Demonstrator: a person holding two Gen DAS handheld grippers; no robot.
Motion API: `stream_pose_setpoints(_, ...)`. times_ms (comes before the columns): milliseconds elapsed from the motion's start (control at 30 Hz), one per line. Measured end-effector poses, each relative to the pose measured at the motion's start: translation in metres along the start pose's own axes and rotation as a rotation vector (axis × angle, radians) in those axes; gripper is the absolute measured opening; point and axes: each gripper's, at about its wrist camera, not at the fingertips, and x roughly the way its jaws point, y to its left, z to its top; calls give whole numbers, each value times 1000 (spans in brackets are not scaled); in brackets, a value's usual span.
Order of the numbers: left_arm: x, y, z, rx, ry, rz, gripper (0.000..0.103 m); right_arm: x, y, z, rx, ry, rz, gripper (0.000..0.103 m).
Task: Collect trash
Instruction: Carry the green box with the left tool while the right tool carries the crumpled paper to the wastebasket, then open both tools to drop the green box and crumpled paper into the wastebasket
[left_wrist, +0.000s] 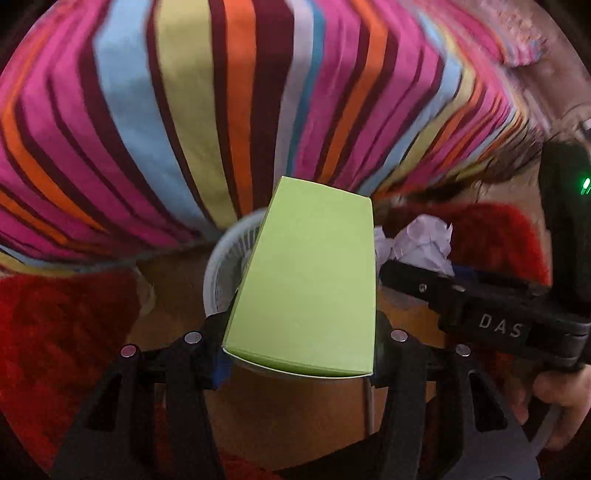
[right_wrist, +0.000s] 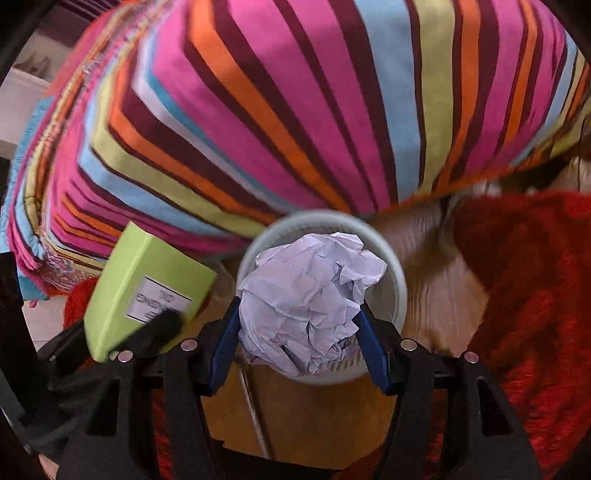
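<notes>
My left gripper (left_wrist: 301, 332) is shut on a lime-green cardboard box (left_wrist: 310, 280), held over the pale round bin (left_wrist: 221, 266) below. The same green box (right_wrist: 144, 284) shows at the left of the right wrist view, with a white label on its side. My right gripper (right_wrist: 299, 336) is shut on a crumpled white paper ball (right_wrist: 310, 299), directly above the bin's rim (right_wrist: 397, 280). In the left wrist view the paper ball (left_wrist: 421, 247) and the right gripper's black body (left_wrist: 480, 306) sit to the right of the box.
A striped multicoloured bedspread (left_wrist: 229, 110) fills the upper half of both views, close behind the bin. A red shaggy rug (right_wrist: 524, 295) lies on the wooden floor (right_wrist: 314, 417) on both sides. A person's hand (left_wrist: 561, 395) holds the right gripper.
</notes>
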Motion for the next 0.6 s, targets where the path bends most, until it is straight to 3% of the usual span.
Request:
stream_pose_setpoints(133,31,1,1,-24,107,-17,53,25,-9,4,61,85,-13,57)
stream_pose_setpoints(267,61,2,-1,-47,215,19,53,54,-23,-3,135,163,-33,57)
stream_pose_setpoints(433,81,11,-2,-84,294,63,53,78,-26,-4,163,233,-76,57)
stream_pose_setpoints(600,98,21,-4,-135,358,56,53,102,-36,-1,181,289,-101,57)
